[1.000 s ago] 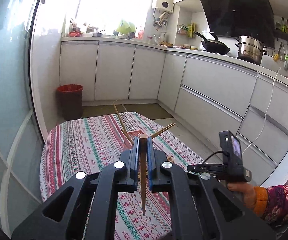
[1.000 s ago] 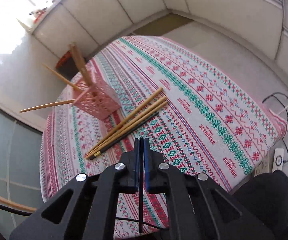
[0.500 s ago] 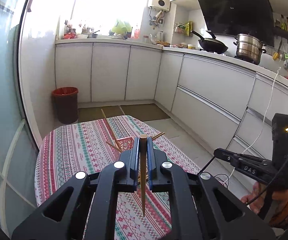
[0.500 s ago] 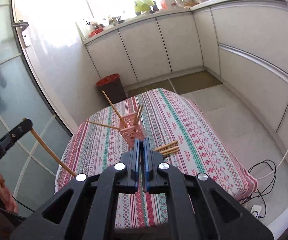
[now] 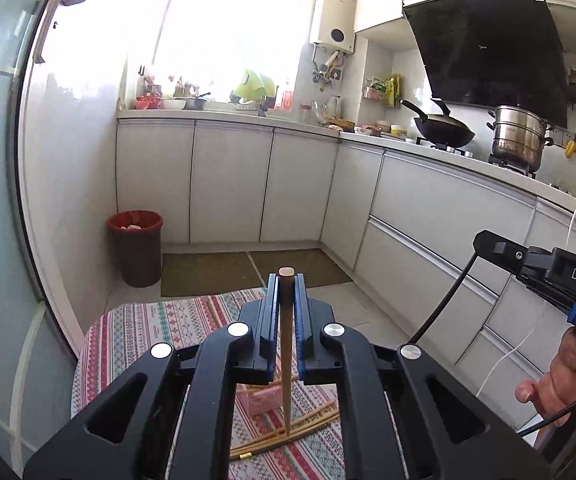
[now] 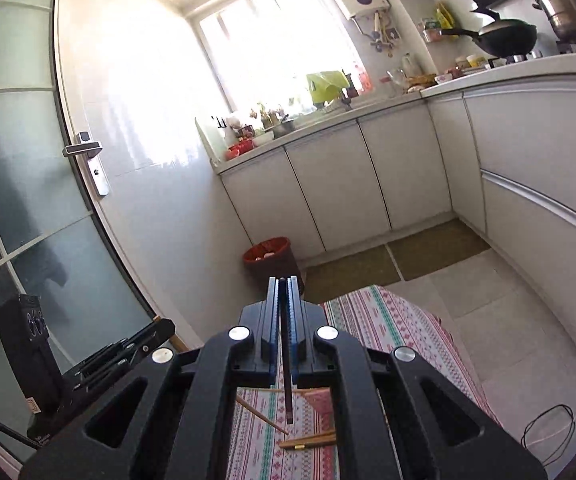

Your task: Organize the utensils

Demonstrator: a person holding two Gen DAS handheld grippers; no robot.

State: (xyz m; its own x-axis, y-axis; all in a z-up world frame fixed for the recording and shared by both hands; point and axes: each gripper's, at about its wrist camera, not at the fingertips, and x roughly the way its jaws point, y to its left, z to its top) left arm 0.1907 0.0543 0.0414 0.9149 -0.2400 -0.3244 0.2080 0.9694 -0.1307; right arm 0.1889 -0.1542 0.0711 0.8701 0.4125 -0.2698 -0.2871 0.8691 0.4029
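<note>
**Desk:** What is nearest the lens?

**Photographer:** The left gripper (image 5: 286, 292), jaws closed on a wooden chopstick (image 5: 285, 344) that runs back between them, its blunt end poking out past the tips. The right gripper (image 6: 283, 296) is likewise clamped, on a thin dark chopstick (image 6: 288, 380) whose squared end hangs below the jaws.

**Desk:** And where do things sit in relation to the pink holder?

**Photographer:** The pink holder (image 5: 263, 396) stands on the patterned tablecloth (image 5: 135, 336), directly below both grippers and mostly hidden by them. Just beside it, on the near side, a few loose chopsticks (image 5: 288, 436) lie flat on the cloth. In the right wrist view some sticks lean out of the holder, so part of the sorting looks done; how many are in it I cannot tell.

**Desk:** So what remains?

**Photographer:** By my reading, the two held sticks and the loose ones near the holder have yet to go in.

**Desk:** The pose?

**Photographer:** Both grippers are held high above the holder, pointing nearly level with a slight downward tilt. A person's hand (image 5: 556, 376) grips the right tool's handle. Well beyond the holder: a red bin (image 5: 135, 248), white cabinets (image 5: 227, 184) and a wok (image 5: 444, 124) on the stove.
</note>
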